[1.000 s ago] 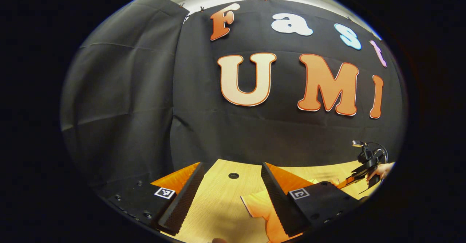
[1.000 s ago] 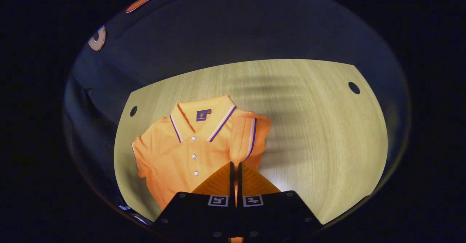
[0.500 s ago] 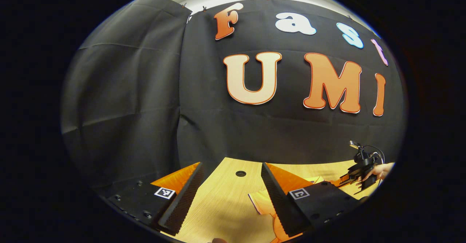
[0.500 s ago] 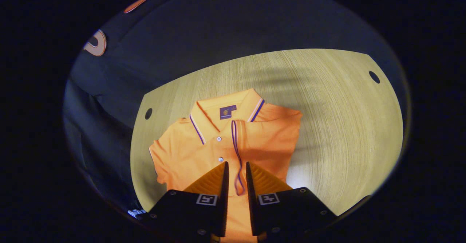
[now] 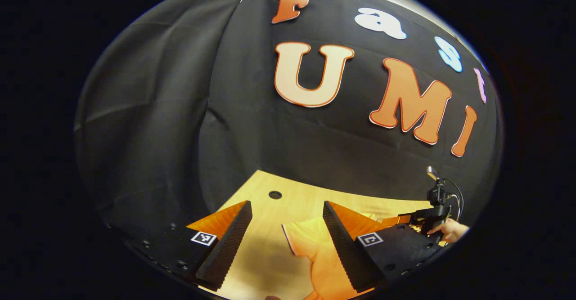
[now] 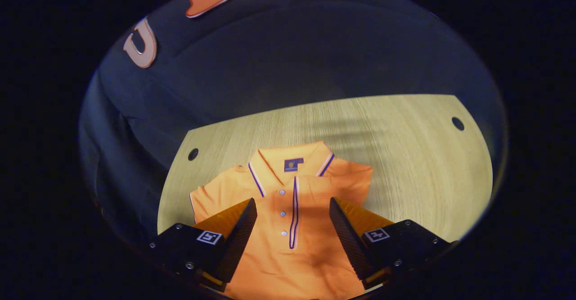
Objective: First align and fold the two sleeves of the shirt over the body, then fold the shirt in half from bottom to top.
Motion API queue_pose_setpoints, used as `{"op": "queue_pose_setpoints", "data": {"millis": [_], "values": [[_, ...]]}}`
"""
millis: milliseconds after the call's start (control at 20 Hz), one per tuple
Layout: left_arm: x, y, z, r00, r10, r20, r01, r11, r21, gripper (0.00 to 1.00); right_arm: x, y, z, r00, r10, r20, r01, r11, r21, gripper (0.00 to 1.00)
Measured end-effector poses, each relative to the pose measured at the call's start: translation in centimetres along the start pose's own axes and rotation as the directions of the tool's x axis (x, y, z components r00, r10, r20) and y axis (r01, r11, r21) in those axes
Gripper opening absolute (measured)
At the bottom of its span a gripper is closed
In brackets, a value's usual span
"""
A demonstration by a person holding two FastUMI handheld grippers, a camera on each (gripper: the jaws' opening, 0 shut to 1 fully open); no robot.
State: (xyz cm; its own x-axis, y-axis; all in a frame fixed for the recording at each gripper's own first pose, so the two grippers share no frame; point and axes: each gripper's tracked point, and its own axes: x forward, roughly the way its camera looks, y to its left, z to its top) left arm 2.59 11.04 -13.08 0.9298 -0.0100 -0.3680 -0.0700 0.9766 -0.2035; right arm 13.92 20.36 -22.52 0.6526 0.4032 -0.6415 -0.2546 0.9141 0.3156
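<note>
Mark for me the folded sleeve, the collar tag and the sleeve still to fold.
folded sleeve (image 6: 333, 192): right gripper view, on its cloth lying over the shirt's chest.
collar tag (image 6: 293, 164): right gripper view, middle of the dark patch inside the collar.
unfolded sleeve (image 6: 204, 199): right gripper view, on the spread sleeve's cloth.

The left hand-held gripper (image 5: 288, 241) hangs above the wooden counter (image 5: 265, 250) with its fingers spread wide and nothing between them but air. Below the gap lies an orange shirt (image 5: 315, 255), one sleeve edge reaching toward the left finger without touching it. Far off at the right edge, a hand (image 5: 450, 231) holds the right hand-held gripper (image 5: 407, 219) over the counter.
</note>
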Motion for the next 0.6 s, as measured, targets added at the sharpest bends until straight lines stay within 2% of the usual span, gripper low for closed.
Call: {"op": "queue_pose_setpoints", "data": {"millis": [100, 150, 200, 350, 450, 600], "values": [[2.1, 0.1, -2.0, 0.993, -0.017, -0.118, 0.015, 1.000, -0.016, 0.98, -2.2, 0.1, 2.8, 0.992, -0.004, 0.122, 0.008, 0.999, -0.032, 0.99], [2.7, -0.4, -3.4, 0.979, -0.042, -0.197, 0.037, 0.999, -0.029, 0.98, -3.2, 0.1, 3.7, 0.987, -0.003, 0.158, 0.010, 0.999, -0.039, 0.99], [3.3, -1.0, -4.9, 0.959, -0.068, -0.276, 0.061, 0.998, -0.033, 0.98, -4.2, 0.0, 4.1, 0.984, -0.001, 0.179, 0.009, 0.999, -0.047, 0.98], [4.8, -1.2, -9.1, 0.881, -0.077, -0.466, 0.072, 0.997, -0.030, 0.96, -6.6, -0.6, 4.5, 0.978, 0.002, 0.209, 0.016, 0.996, -0.087, 0.99], [6.3, -1.3, -9.9, 0.855, -0.065, -0.514, 0.054, 0.998, -0.036, 0.98, -8.7, -0.7, 4.5, 0.976, 0.006, 0.219, 0.018, 0.994, -0.108, 0.99], [8.4, -1.5, -11.6, 0.797, -0.048, -0.602, 0.040, 0.999, -0.027, 0.98, -12.2, -0.3, 6.0, 0.953, 0.029, 0.302, 0.013, 0.991, -0.134, 0.98]]}}
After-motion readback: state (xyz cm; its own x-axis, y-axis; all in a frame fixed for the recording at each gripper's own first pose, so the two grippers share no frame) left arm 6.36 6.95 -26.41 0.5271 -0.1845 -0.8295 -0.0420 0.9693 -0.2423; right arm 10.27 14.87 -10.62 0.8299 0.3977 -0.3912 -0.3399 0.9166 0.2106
